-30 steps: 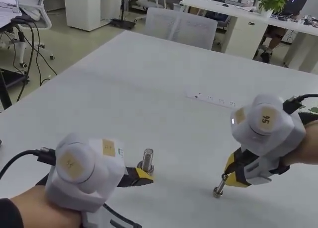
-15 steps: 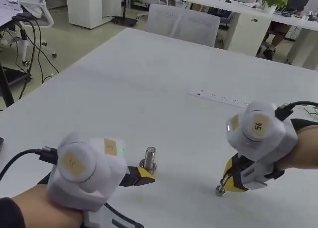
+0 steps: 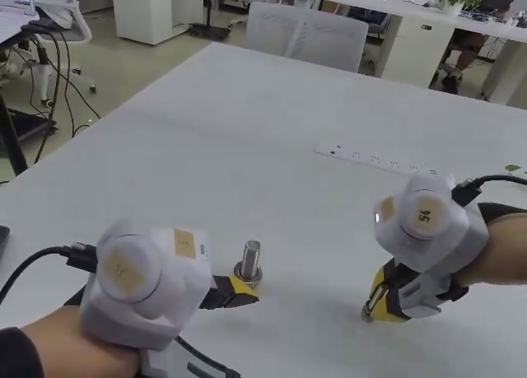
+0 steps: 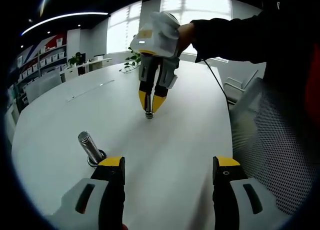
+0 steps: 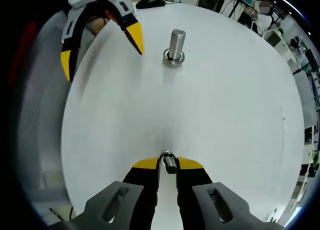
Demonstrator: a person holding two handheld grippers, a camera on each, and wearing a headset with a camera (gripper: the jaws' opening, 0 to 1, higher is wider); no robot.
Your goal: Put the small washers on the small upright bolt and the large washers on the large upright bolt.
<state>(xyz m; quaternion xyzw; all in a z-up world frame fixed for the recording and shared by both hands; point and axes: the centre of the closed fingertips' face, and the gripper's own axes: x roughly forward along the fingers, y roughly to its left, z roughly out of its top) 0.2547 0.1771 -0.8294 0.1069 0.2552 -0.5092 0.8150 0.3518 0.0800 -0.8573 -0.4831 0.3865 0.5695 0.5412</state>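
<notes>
The large bolt point(image 3: 249, 261) stands upright on the white table point(image 3: 272, 147), with a wider metal ring around its foot point(image 5: 173, 59). My left gripper point(image 4: 169, 162) is open just beside it, one yellow tip point(image 3: 237, 287) close to the bolt's base and nothing between its jaws. Further right, my right gripper point(image 3: 372, 308) points down at the table, shut on the small bolt point(image 5: 167, 162), of which little shows between the tips. In the left gripper view the small bolt point(image 4: 149, 113) pokes out under the right gripper point(image 4: 150, 102).
A white power strip point(image 3: 366, 161) lies on the table beyond the grippers. A grey chair point(image 3: 305, 32) stands at the far edge, with desks behind it. Cables trail from both grippers. The table's left edge runs close to my left arm.
The right gripper has dropped lower over the small bolt, which now shows less and stands straighter. The left gripper stays by the large bolt. The head camera has shifted slightly.
</notes>
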